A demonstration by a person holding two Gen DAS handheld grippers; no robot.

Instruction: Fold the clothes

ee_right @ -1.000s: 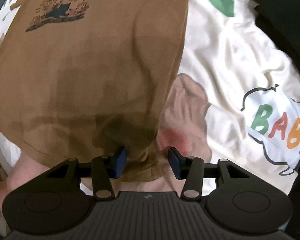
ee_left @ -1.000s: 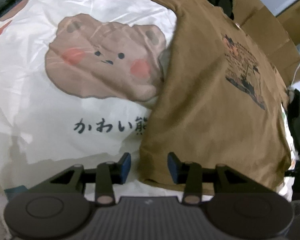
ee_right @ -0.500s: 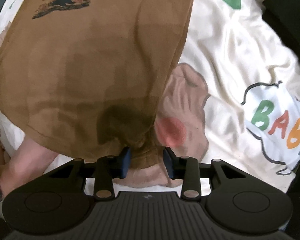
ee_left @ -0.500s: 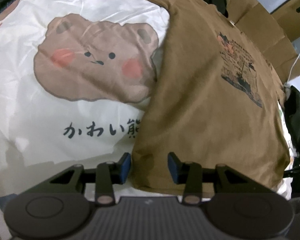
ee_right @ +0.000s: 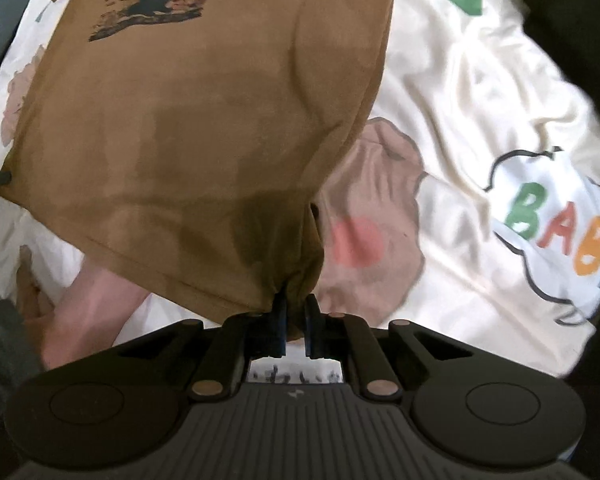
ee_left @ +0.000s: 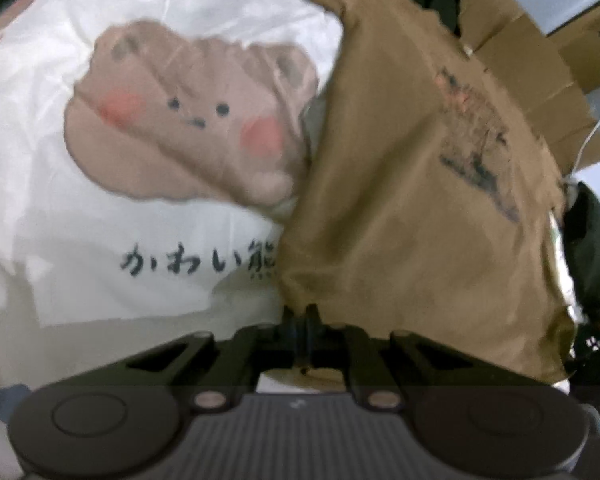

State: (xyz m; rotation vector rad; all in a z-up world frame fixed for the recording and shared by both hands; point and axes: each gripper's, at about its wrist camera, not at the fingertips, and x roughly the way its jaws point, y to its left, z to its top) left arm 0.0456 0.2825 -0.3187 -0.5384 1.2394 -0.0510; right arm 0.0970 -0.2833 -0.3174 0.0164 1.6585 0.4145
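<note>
The brown T-shirt (ee_right: 204, 128) is soft, matt cloth with a dark, rough-looking print (ee_left: 476, 140) on its chest. It lies on a white bedsheet with cartoon bears (ee_left: 100, 220), which is thin, smooth cloth, full of little creases and a bit shiny where light hits it. At the shirt's bottom hem, the black plastic right gripper (ee_right: 295, 322) looks dull and matt, with blue pads (ee_right: 280, 320) and small round coppery metal pins. The black plastic left gripper (ee_left: 300, 328) looks the same. Past the shirt's top end, a brown cardboard box (ee_left: 540, 56) looks flat, dry and papery.
</note>
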